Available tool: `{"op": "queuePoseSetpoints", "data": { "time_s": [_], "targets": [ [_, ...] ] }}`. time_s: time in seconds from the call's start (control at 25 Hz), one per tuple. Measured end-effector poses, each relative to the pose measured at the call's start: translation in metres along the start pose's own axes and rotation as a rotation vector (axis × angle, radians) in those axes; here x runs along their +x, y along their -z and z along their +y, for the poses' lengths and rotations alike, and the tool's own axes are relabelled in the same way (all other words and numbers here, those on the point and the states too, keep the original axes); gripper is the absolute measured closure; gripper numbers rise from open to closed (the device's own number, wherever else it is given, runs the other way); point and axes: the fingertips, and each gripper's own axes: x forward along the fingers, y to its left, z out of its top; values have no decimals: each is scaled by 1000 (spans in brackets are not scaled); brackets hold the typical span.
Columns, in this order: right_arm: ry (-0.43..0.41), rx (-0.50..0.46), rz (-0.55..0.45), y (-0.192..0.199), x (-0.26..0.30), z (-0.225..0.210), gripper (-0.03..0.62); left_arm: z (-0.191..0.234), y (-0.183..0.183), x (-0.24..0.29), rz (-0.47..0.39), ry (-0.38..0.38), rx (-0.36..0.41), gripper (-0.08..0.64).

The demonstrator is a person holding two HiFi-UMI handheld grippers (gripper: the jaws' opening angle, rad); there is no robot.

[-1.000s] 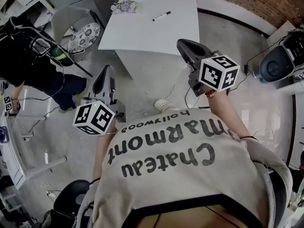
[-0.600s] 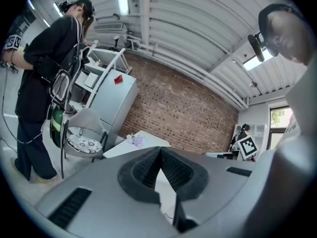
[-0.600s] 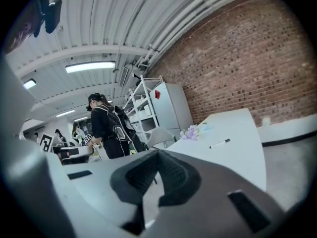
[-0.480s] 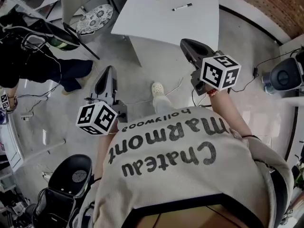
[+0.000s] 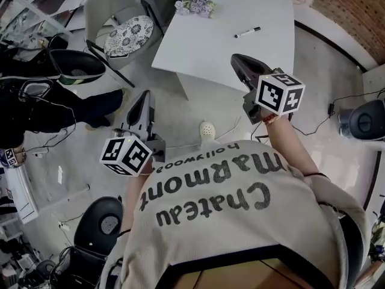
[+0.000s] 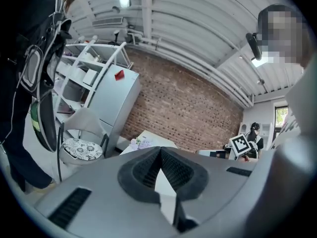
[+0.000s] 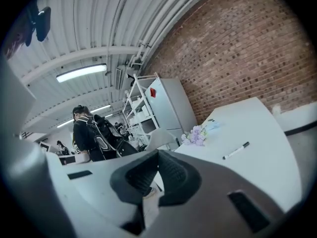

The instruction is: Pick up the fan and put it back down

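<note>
A round dark fan-like appliance (image 5: 367,119) with a cable stands on the floor at the far right of the head view, partly cut off by the frame edge. Both grippers are held out in the air, far from it. My left gripper (image 5: 144,95) hangs over the floor left of the white table (image 5: 240,11); its pads meet with nothing between them (image 6: 161,152). My right gripper (image 5: 236,58) is above the table's near edge, also shut and empty (image 7: 157,155).
On the table lie a marker pen (image 5: 247,32) and a small bunch of flowers (image 5: 195,6). A chair with a patterned cushion (image 5: 129,35) stands left of it. A person in dark clothes (image 5: 36,107) is at the left. A black round object (image 5: 107,224) sits on the floor behind me.
The table has slid rightward and upward in the head view and the fan-like appliance toward the right edge, as I moved. Both grippers travelled along, still shut.
</note>
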Motion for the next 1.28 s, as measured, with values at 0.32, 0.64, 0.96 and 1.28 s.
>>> {"op": "queuePoseSetpoints", "data": {
  "time_s": [0.32,0.64,0.96,1.28],
  "targets": [
    [-16,22,-21,-48,77,-40,589,39,-34,81,-14,-2,-39,560],
    [-20,22,-35,-70,132,-68,589,66,-51,141,-12,27,-7,560],
    [63,81,24,-41,155,-103,589,97,-28,168,51,25,-72,560],
    [169,171,17,-31,178,-137,589,134,-33,206,82,69,-75,560]
  ]
}}
